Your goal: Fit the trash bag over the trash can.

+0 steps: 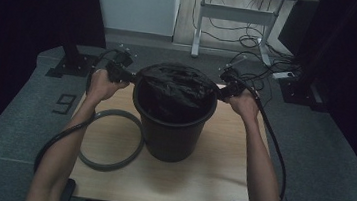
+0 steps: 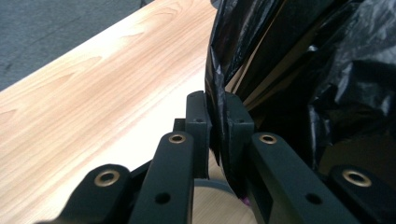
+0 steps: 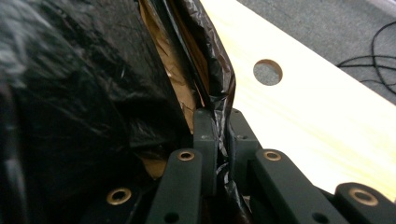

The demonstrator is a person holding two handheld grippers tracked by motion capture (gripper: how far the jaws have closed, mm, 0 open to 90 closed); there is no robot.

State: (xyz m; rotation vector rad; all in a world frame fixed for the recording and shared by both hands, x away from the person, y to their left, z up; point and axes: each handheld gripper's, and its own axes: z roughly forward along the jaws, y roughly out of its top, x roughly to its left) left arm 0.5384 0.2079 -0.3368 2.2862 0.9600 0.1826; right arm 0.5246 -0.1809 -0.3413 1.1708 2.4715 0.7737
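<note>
Grippers left (image 2: 217,135) and right (image 3: 223,140) both clamped tight on black bag (image 1: 175,87) edges.

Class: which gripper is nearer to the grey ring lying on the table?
Left. The left gripper holds the bag directly behind the ring; the right gripper is across the bin.

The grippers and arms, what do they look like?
The left gripper and right gripper are black, each trailing a thick black cable. Up close, the matte black fingers are flat blocks on linkage bars with brass-ringed pivots. The forearms are bare, with no sleeves visible.
</note>
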